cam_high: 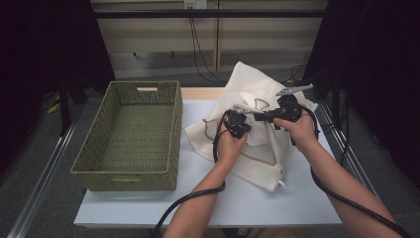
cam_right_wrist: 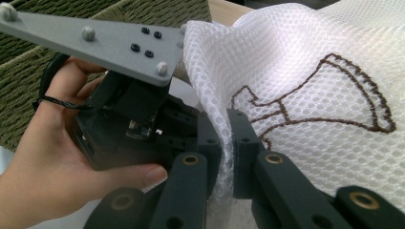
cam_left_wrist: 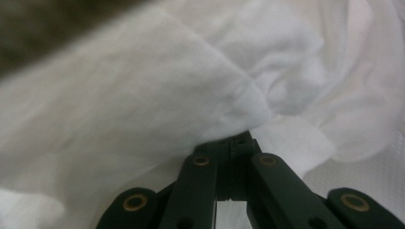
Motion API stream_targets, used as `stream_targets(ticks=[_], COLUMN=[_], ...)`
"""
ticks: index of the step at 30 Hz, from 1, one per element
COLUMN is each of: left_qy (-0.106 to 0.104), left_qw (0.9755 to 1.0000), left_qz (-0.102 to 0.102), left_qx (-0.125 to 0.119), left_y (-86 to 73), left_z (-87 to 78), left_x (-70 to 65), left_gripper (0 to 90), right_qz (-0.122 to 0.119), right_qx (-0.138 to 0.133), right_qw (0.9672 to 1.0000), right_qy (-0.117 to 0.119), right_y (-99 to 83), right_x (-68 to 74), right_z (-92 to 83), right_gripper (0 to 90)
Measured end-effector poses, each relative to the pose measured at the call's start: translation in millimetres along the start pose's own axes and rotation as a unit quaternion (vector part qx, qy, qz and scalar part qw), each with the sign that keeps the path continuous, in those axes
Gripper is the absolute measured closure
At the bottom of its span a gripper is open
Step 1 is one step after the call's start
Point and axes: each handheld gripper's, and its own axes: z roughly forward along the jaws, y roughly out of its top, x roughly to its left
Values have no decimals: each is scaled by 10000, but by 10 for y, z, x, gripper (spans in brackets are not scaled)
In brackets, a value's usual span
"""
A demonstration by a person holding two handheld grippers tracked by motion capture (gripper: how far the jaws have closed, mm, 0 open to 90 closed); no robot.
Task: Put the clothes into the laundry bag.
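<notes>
A white mesh bag [cam_high: 250,82] with a brown stitched design [cam_right_wrist: 334,95] lies bunched on the right half of the table. My right gripper [cam_right_wrist: 224,138] is shut on a fold of its mesh edge and holds it up; from above it [cam_high: 277,115] sits over the bag's middle. Just to its left, my left gripper [cam_high: 241,126] is shut on smooth white fabric [cam_left_wrist: 143,95], pinched at its tips [cam_left_wrist: 234,142]. Whether that fabric belongs to the bag or is a cloth inside it I cannot tell. The two grippers are nearly touching.
An olive woven basket [cam_high: 94,153] stands empty on the left of the white table [cam_high: 277,208]. The hand [cam_right_wrist: 43,167] holding the left gripper is close beside my right jaws. Cables trail from both grippers toward the table's near edge.
</notes>
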Motion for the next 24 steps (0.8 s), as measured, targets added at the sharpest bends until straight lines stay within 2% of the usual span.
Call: stream_targets(ticks=[3, 4, 5, 6, 7, 8, 9, 15, 21, 23, 24], left_qy=[31, 128, 128, 98, 98, 53, -20, -153, -106, -83, -63], left_qw=[10000, 9998, 9998, 9991, 9991, 9995, 9995, 9987, 9990, 9987, 9994], left_qz=[-53, -136, -136, -353, -353, -257, -277, -425, -383, -402, -275], left_qx=[-34, -115, -115, -202, -202, -185, -166, -217, -212, -292, -203], left_y=[30, 55, 55, 49, 49, 31, 22, -15, -25, -24, -19], left_z=[-7, -15, -15, -14, -14, -30, -35, -67, -72, -50, -48], left_x=[44, 102, 102, 136, 136, 142, 151, 171, 181, 175, 185], left_gripper=[900, 900, 900, 900, 900, 900, 900, 900, 900, 900, 900], right_qz=[23, 25, 25, -5, -5, 80, 67, 31, -16, -36, -33], right_qx=[-7, 0, 0, -31, -31, -65, -17, 68, 86, 95, 92], right_qw=[10000, 10000, 10000, 9999, 9999, 9999, 9999, 9999, 9999, 9999, 9999], right_qy=[-6, -29, -29, -127, -127, -105, -120, -102, -141, -132, -127], right_y=[2, 3, 3, -5, -5, -22, -29, -38, -34, -43, -49], right_x=[-4, -17, -17, -27, -27, -49, -54, -43, -29, -35, -40], right_z=[7, 10, 10, 16, 16, 30, 40, 65, 46, 47, 46], right_gripper=[862, 862, 862, 863, 863, 863, 862, 862, 862, 862, 862])
